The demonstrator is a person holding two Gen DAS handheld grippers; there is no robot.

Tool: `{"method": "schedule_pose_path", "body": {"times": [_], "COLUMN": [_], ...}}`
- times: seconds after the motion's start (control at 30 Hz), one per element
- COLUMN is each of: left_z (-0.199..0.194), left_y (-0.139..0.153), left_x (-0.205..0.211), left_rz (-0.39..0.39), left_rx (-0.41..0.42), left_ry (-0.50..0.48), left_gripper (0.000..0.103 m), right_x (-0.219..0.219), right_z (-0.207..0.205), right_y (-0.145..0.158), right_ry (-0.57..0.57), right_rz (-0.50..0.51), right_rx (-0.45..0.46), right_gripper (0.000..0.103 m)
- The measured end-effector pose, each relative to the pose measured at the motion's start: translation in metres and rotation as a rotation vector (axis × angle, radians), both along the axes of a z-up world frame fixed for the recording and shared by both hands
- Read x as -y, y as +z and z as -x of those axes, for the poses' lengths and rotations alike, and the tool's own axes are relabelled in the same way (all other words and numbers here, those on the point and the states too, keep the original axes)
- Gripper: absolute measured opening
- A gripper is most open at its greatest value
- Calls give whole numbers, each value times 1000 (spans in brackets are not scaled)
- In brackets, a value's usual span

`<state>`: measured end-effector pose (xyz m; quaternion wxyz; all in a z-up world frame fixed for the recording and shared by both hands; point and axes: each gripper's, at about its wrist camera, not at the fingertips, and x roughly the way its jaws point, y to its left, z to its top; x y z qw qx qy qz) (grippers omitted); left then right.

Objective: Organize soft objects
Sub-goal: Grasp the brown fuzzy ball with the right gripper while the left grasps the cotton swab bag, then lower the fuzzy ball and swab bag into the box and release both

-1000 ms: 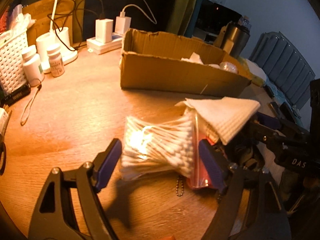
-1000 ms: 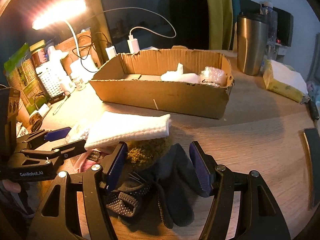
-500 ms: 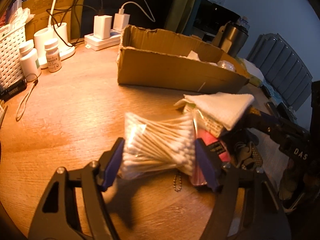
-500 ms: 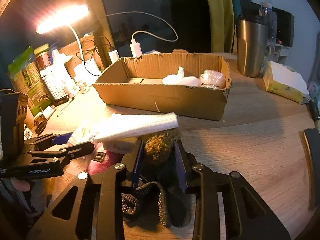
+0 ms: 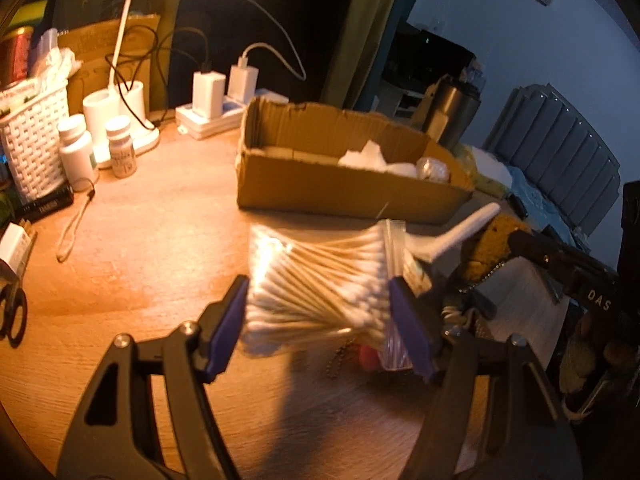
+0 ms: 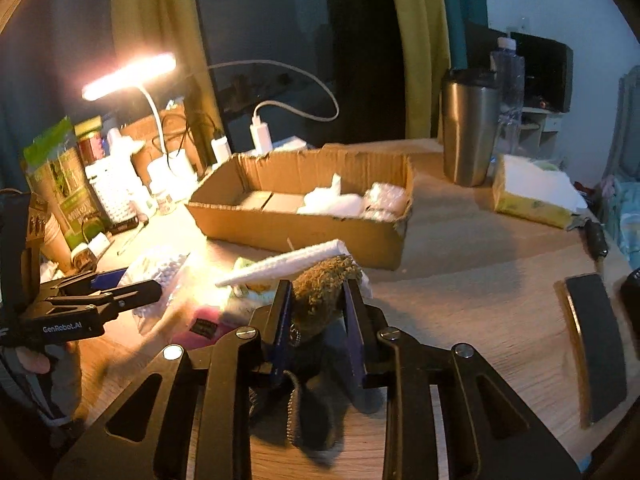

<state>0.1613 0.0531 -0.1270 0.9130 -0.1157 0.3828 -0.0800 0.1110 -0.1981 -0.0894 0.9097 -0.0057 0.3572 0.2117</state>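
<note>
My left gripper (image 5: 320,312) is shut on a clear bag of cotton swabs (image 5: 316,280) and holds it just above the wooden table (image 5: 152,248). My right gripper (image 6: 316,308) is shut on a brown fuzzy plush (image 6: 320,292) with a dark glove (image 6: 320,412) hanging under it. A folded white cloth (image 6: 280,266) lies tilted on the plush; it also shows in the left wrist view (image 5: 460,232). A pink item (image 6: 204,320) lies below. The open cardboard box (image 6: 304,216) holds white soft items (image 6: 332,200) and a bubble-wrap bundle (image 6: 384,200).
At the table's left stand a white basket (image 5: 32,148), pill bottles (image 5: 76,152), a lamp base (image 5: 120,112), chargers (image 5: 224,92) and scissors (image 5: 14,312). A steel tumbler (image 6: 470,128) and a tissue pack (image 6: 532,188) sit right of the box. A dark curved strip (image 6: 596,344) lies at right.
The left gripper closed on the swab bag and lifted it. The right gripper closed on the plush and raised it, tilting the white cloth up.
</note>
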Motion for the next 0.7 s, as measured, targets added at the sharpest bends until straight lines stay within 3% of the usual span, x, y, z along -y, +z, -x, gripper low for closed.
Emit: {"method": "schedule_pose_path", "body": {"times": [0.7], "left_z": [-15], "left_y": [51], "left_x": [20], "left_rz": [-40], "left_rx": [102], "left_ry": [-11], "left_gripper": [71], "right_x": [46], "right_z": [-4], "right_y": [33], "right_ry": [-61], "right_rz": [-61], "right_rx": [87], "right_gripper": [27]}}
